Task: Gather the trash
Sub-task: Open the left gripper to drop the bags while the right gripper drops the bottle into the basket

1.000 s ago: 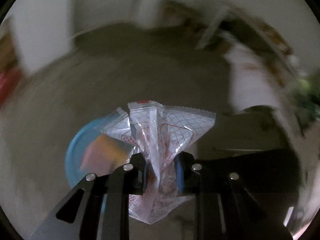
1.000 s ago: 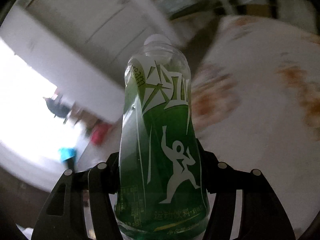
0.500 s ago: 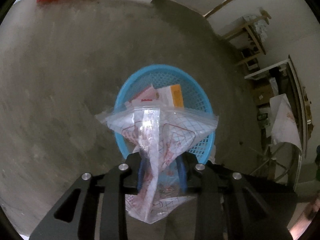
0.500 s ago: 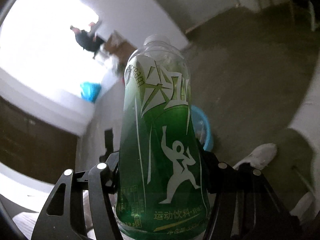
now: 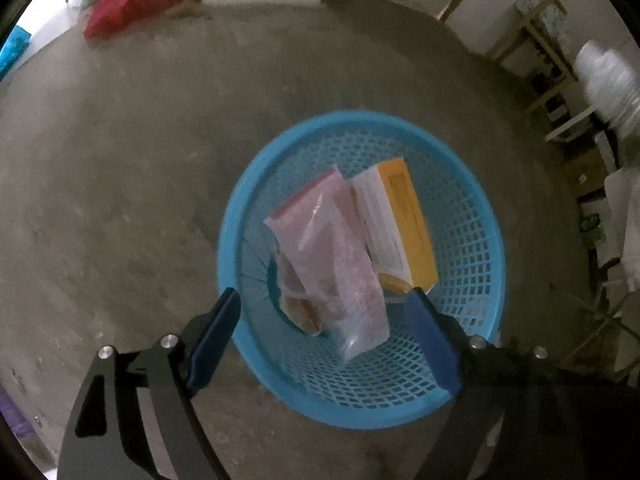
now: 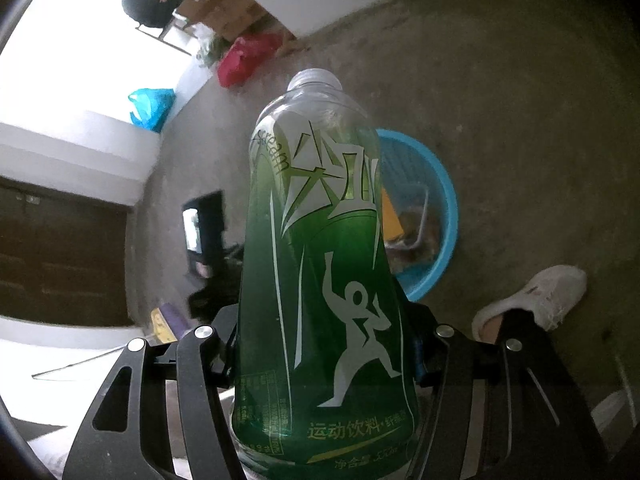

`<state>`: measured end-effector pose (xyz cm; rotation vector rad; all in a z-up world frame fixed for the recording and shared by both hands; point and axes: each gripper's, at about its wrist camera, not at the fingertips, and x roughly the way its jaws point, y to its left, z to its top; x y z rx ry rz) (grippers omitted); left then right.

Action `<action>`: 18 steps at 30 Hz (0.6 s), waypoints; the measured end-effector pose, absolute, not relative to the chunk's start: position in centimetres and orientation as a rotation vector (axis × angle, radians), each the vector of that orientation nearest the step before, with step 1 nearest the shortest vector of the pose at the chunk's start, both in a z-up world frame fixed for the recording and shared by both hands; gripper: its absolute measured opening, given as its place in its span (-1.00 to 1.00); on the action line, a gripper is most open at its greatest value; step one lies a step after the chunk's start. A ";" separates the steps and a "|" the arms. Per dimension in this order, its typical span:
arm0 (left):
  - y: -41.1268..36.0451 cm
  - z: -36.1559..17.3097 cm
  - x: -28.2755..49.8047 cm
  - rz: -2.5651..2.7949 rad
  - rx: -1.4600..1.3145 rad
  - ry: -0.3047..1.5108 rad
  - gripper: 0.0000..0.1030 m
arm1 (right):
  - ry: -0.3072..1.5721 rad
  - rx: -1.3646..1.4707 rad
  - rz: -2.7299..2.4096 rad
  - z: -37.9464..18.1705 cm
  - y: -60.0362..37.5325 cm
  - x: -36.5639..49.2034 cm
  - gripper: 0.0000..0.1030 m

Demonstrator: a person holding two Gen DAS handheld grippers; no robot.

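Left claw (image 5: 322, 306) is gaping, jaws just opening, plastic bag (image 5: 332, 256) dropping into the basket (image 5: 476, 240); right claw (image 6: 324, 332) is gripping the green bottle (image 6: 320, 264), risking overshooting the rim.

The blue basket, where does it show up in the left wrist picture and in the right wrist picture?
Left wrist: the blue basket fills the lower centre, under the open left gripper.
Right wrist: the basket sits right of centre, partly behind the green bottle.
Shared landmark: the red bag by the white wall.
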<state>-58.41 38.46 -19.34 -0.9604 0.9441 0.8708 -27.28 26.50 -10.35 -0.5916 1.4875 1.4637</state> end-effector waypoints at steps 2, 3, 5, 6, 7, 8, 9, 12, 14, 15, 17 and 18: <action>38.6 -19.0 -59.2 0.855 -0.975 0.913 0.59 | 1.479 -0.619 1.460 -10.0 26.4 -29.6 0.11; 38.6 -18.7 -59.4 0.855 -0.981 0.903 0.59 | 1.473 -0.644 1.455 -10.4 26.6 -30.0 0.11; 38.6 -17.9 -60.1 0.866 -0.993 0.868 0.59 | 1.461 -0.711 1.452 -11.5 27.3 -31.3 0.11; 38.6 -17.7 -60.4 0.871 -0.996 0.855 0.59 | 1.462 -0.760 1.453 -12.2 27.9 -32.0 0.11; 38.6 -17.3 -60.9 0.878 -1.002 0.839 0.59 | 1.477 -0.798 1.457 -12.7 28.7 -32.7 0.11; 38.7 -17.1 -61.3 0.882 -1.006 0.832 0.59 | 1.509 -0.822 1.464 -13.3 29.0 -33.3 0.11; 38.7 -16.9 -61.7 0.888 -1.012 0.827 0.59 | 1.557 -0.832 1.468 -13.9 29.2 -33.7 0.11; 38.9 -16.5 -63.0 0.899 -1.029 0.818 0.59 | 1.699 -0.916 1.442 -15.3 29.1 -35.3 0.11; 38.6 -16.1 -63.7 0.892 -1.021 0.807 0.59 | 1.602 -1.113 1.435 -15.1 28.9 -37.0 0.11; 38.5 -15.9 -63.7 0.882 -1.009 0.808 0.59 | 1.530 -1.231 1.424 -15.2 28.7 -37.8 0.11; 38.0 -15.4 -63.8 0.873 -0.968 0.826 0.59 | 1.549 -1.339 1.389 -16.2 28.8 -38.4 0.11; 37.8 -15.2 -63.8 0.868 -0.951 0.835 0.59 | 1.600 -1.357 1.374 -16.8 29.0 -38.4 0.11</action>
